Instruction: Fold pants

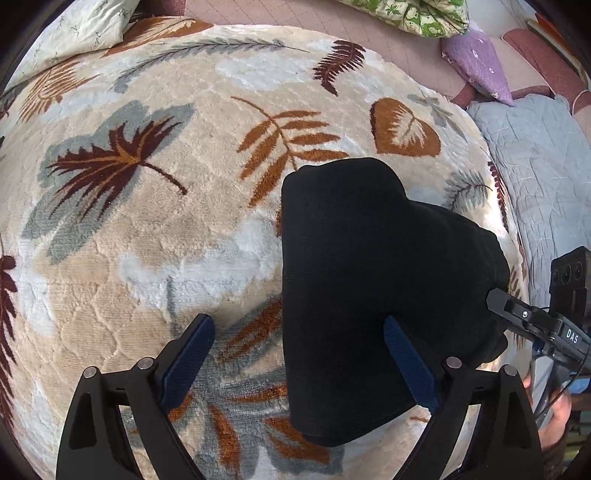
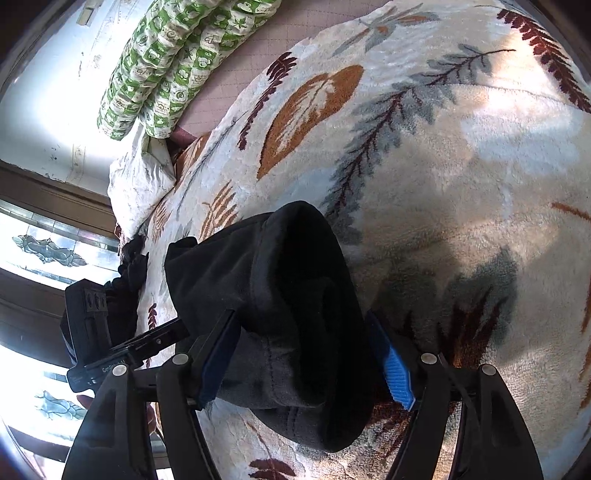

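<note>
The black pants point(image 1: 373, 280) lie folded into a compact bundle on the leaf-patterned fleece blanket point(image 1: 155, 229). My left gripper point(image 1: 299, 354) is open, its right finger point(image 1: 410, 365) over the bundle's near edge and its left finger over bare blanket. In the right wrist view the pants point(image 2: 291, 325) sit between the blue pads of my right gripper point(image 2: 306, 354), which is open around the bundle's thick folded end. The right gripper also shows at the right edge of the left wrist view point(image 1: 517, 314), touching the bundle's side.
A green patterned quilt point(image 1: 413, 14), a purple pillow point(image 1: 480, 62) and a grey quilted cover point(image 1: 535, 166) lie beyond the blanket's far and right edges. A cream pillow point(image 1: 74, 33) lies at the far left. A window point(image 2: 44, 258) is beside the bed.
</note>
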